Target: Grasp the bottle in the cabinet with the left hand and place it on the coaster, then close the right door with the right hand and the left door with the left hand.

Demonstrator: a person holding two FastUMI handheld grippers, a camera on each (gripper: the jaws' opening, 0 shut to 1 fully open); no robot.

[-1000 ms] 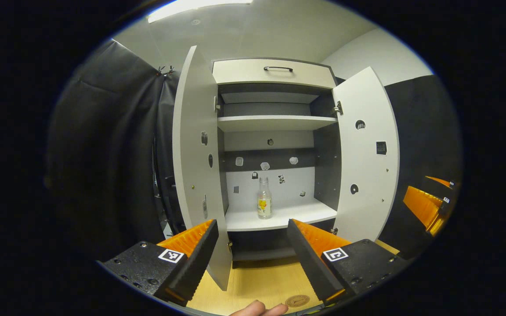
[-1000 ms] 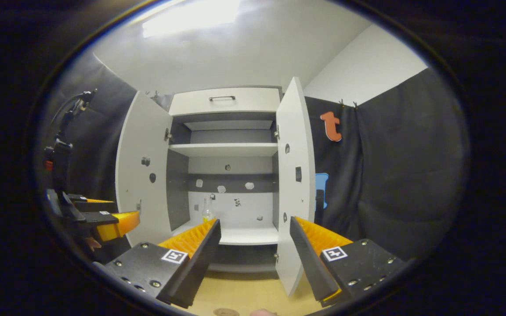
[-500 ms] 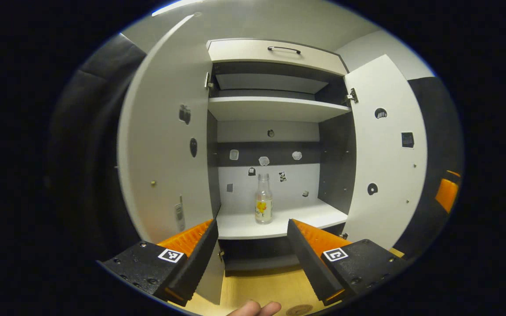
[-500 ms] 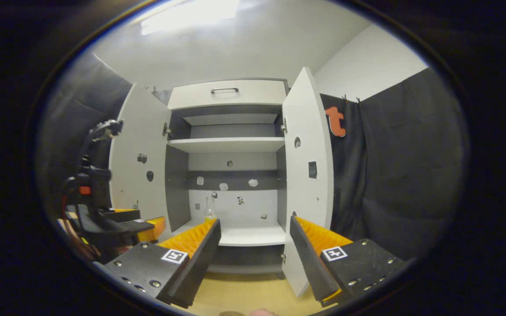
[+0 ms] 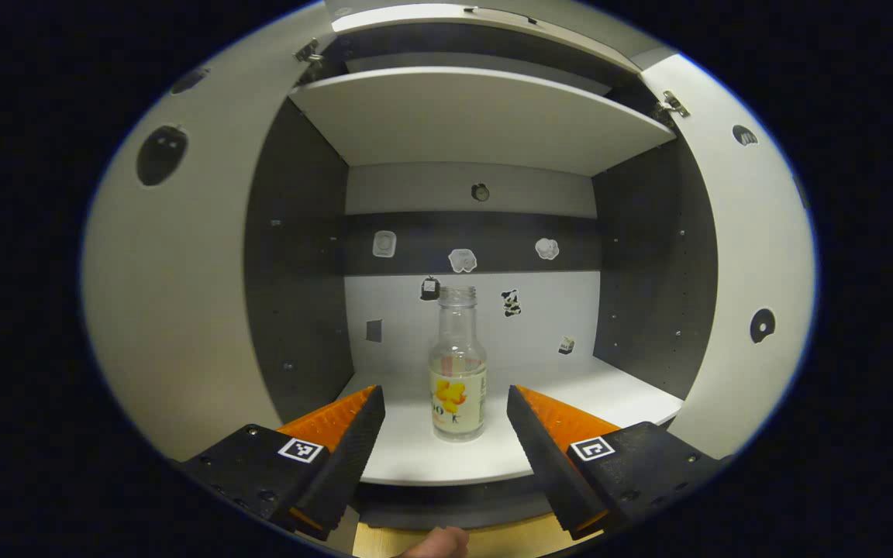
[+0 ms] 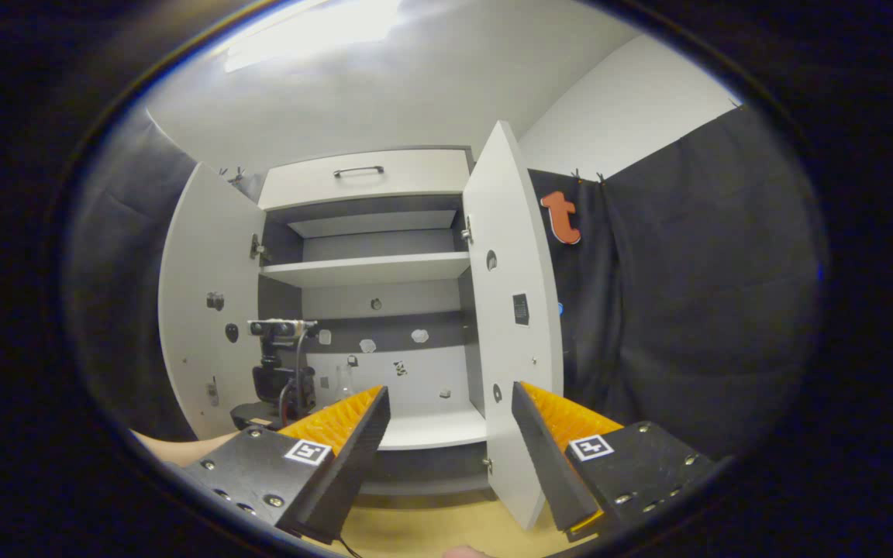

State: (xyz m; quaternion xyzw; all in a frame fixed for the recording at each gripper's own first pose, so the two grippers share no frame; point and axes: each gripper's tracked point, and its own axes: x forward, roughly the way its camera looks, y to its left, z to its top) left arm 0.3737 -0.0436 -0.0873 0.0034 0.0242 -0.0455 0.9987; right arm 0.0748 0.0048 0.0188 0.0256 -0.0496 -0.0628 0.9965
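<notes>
1. Left door [image 5: 175, 279] is swung wide open; in the left gripper view it now sits at the edge, where half a second ago it stood farther in. I have carried my left hand-held gripper [image 5: 443, 434] forward to the cabinet mouth.
2. Bottle [image 5: 458, 380] stands upright on the lower shelf [image 5: 609, 395], looming larger than before, centred between my spread fingers but not yet touched. The approach is lined up; I judge a short advance, then a squeeze on the body, comes next.
3. Right hand-held gripper [image 6: 446, 434], fingers spread and empty, hangs back, well short of the cabinet.
4. Right door [image 6: 512, 310] is open, untouched. Coaster placement and both door closings remain.
</notes>
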